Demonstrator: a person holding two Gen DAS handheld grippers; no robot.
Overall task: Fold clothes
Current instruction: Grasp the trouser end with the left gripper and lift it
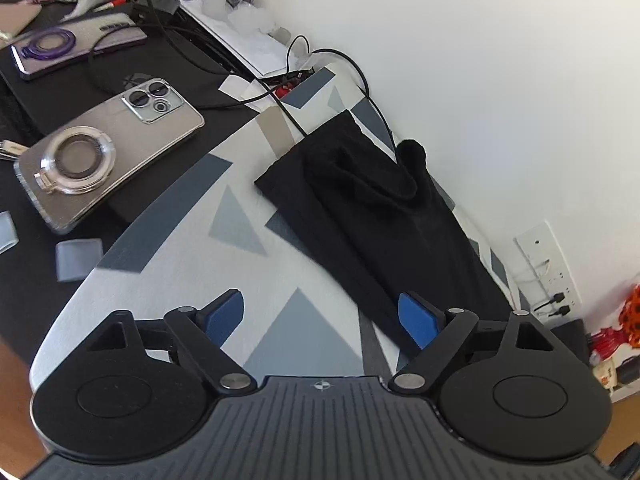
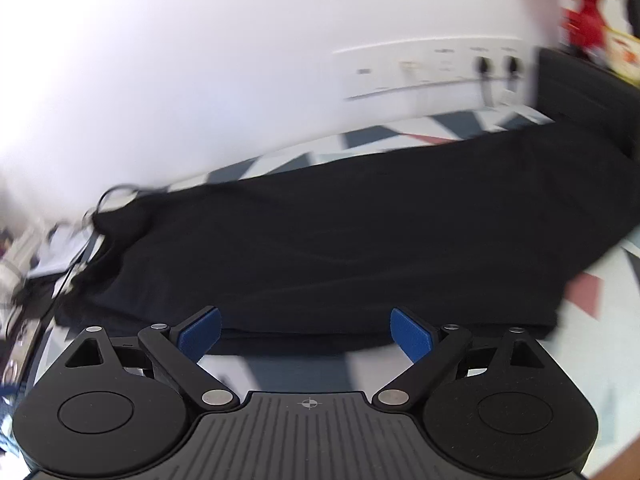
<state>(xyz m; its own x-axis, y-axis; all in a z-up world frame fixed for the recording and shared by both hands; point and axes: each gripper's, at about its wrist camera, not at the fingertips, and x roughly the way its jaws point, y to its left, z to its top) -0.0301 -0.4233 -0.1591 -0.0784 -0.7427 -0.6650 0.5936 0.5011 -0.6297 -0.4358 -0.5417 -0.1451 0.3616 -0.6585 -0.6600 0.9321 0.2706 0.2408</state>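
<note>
A black garment [image 1: 384, 220] lies folded into a long strip on the patterned cloth [image 1: 192, 264], running along the white wall; its collar end is bunched up at the far end. My left gripper [image 1: 320, 316] is open over the cloth, its right blue pad by the garment's near edge, nothing between the pads. In the blurred right wrist view the same black garment [image 2: 340, 248] stretches across the picture. My right gripper [image 2: 306, 334] is open just short of the garment's near folded edge, holding nothing.
Two phones [image 1: 116, 148] [image 1: 76, 48] lie on a black surface at the left, with cables [image 1: 168, 28] and clutter behind. A white wall socket strip [image 1: 548, 268] with plugs sits low on the wall. Red and orange items [image 2: 580, 4] stand at the far right.
</note>
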